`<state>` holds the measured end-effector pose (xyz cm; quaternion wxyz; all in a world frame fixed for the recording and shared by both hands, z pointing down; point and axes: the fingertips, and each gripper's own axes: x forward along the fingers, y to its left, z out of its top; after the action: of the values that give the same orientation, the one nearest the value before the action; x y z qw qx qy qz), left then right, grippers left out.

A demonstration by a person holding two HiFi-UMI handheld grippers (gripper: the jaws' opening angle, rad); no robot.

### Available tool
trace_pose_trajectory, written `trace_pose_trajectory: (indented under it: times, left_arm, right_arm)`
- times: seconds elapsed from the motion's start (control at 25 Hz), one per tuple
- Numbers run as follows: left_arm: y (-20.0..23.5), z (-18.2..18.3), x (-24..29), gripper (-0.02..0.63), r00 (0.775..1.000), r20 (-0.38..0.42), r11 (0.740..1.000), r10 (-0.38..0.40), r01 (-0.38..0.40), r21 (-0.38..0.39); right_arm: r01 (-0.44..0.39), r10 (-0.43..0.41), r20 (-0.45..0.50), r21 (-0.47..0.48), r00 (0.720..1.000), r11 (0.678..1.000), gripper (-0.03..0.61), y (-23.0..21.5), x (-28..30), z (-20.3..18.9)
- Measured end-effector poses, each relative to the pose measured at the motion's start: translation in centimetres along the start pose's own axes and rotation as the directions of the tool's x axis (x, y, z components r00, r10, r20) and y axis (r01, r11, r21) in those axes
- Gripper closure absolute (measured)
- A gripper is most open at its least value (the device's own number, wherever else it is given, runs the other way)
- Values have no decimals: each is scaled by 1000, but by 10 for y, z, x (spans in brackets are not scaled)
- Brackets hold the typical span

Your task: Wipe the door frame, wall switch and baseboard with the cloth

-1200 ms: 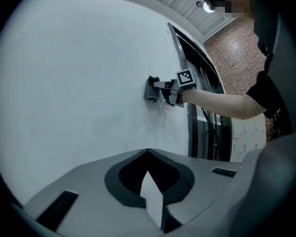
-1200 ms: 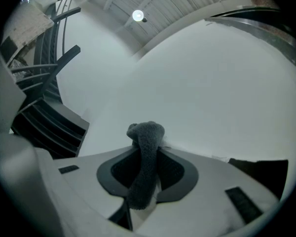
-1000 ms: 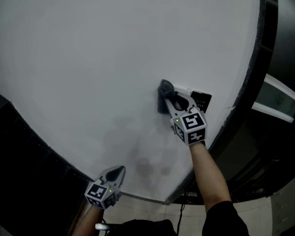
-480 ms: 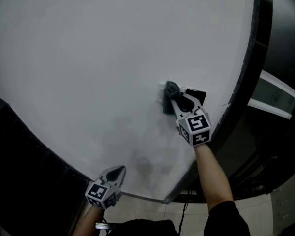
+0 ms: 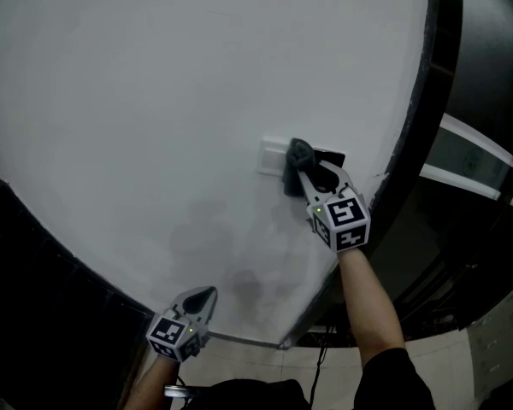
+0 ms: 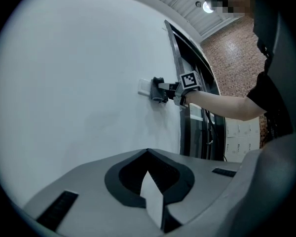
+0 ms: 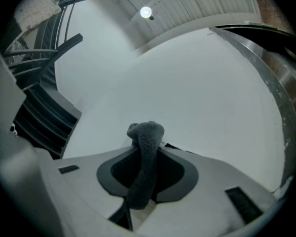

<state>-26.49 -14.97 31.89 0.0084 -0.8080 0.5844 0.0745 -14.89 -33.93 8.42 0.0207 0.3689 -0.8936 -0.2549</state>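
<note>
Right gripper [image 5: 303, 167] jaws clamp a dark grey fleecy cloth [image 7: 145, 152] against the white wall switch plate [image 5: 272, 155]. Left gripper [image 5: 202, 299] hangs low, jaws together, empty. Switch wiping seems underway; dark door frame [image 5: 421, 109] and baseboard likely remain.

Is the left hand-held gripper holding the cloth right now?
No, the cloth is clamped in the right hand-held gripper; the left hand-held gripper holds nothing.

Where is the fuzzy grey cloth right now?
In the head view the cloth sits right of centre, pinched in the jaws of the right gripper against the wall switch, left of the dark door frame.
</note>
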Motion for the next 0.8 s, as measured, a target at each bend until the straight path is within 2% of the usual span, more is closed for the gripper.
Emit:
trace_pose_trajectory:
  times: [0.32,0.8]
  left_arm:
    - [-19,0,15,612,999,-14,999,-39,39,6]
    - [-30,-2,25,612,998,-7,998,-56,56,20]
  right_arm:
    - [50,-51,-20,-44,998,998,492,-28,-20,-7]
    - [96,-96,-28,4,995,995,492,-61,-44,-21]
